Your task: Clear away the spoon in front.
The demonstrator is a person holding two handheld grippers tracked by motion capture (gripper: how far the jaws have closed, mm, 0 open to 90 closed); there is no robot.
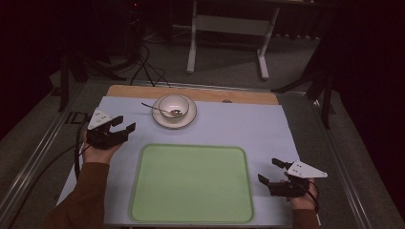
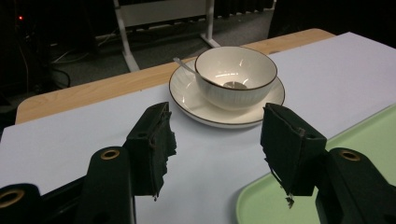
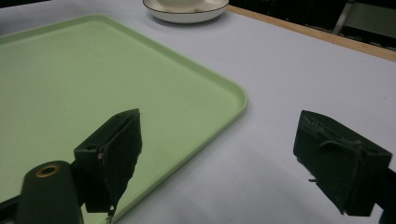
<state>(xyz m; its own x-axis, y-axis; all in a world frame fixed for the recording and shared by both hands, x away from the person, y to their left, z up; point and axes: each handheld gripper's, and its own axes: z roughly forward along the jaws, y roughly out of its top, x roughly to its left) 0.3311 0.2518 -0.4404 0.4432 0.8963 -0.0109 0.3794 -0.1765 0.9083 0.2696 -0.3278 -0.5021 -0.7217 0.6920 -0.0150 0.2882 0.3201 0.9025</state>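
One white bowl (image 1: 174, 104) sits on one saucer (image 1: 188, 119) at the far side of the pale mat (image 1: 267, 129), one spoon (image 1: 157, 109) resting in the bowl with its handle out over the rim. One green tray (image 1: 191, 183) lies nearer the person, nothing on it. Two grippers. Left gripper (image 1: 122, 124) is near the saucer's left — jaws spread, holding nothing. Right gripper (image 1: 269, 171) is just beside the tray's right edge — jaws spread too, pinching nothing.
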